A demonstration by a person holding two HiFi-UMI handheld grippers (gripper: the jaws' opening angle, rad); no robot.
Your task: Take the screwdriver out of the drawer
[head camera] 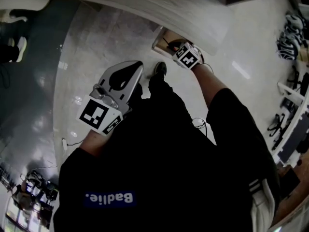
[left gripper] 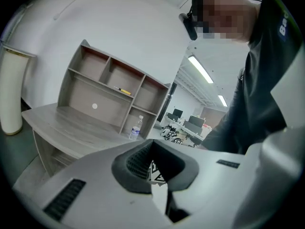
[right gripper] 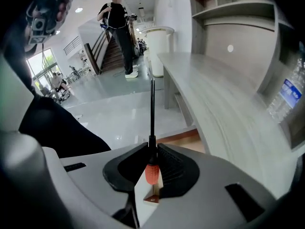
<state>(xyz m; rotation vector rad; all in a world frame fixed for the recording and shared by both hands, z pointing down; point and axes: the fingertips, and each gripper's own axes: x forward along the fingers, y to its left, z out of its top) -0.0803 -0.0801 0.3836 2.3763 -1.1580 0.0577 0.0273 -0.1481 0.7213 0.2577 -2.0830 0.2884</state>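
Observation:
The screwdriver [right gripper: 152,128] has a red handle and a thin dark shaft that sticks straight out past the jaws. My right gripper [right gripper: 151,150] is shut on it at the handle's front end. In the head view my right gripper [head camera: 186,56] hangs just in front of the open wooden drawer [head camera: 162,37] under the desk, and the tool itself is too small to make out there. A strip of the drawer [right gripper: 177,138] shows past the jaws. My left gripper [head camera: 123,79] is held lower left, away from the drawer. In its own view the left gripper [left gripper: 151,146] is shut with nothing in it.
A grey wood desk [head camera: 145,4] runs across the top, carrying a shelf unit [left gripper: 109,87] and a water bottle [left gripper: 136,127]. My legs and shoe [head camera: 159,70] stand on glossy floor below the drawer. A person [right gripper: 117,30] stands near stairs and a white bin [right gripper: 157,44].

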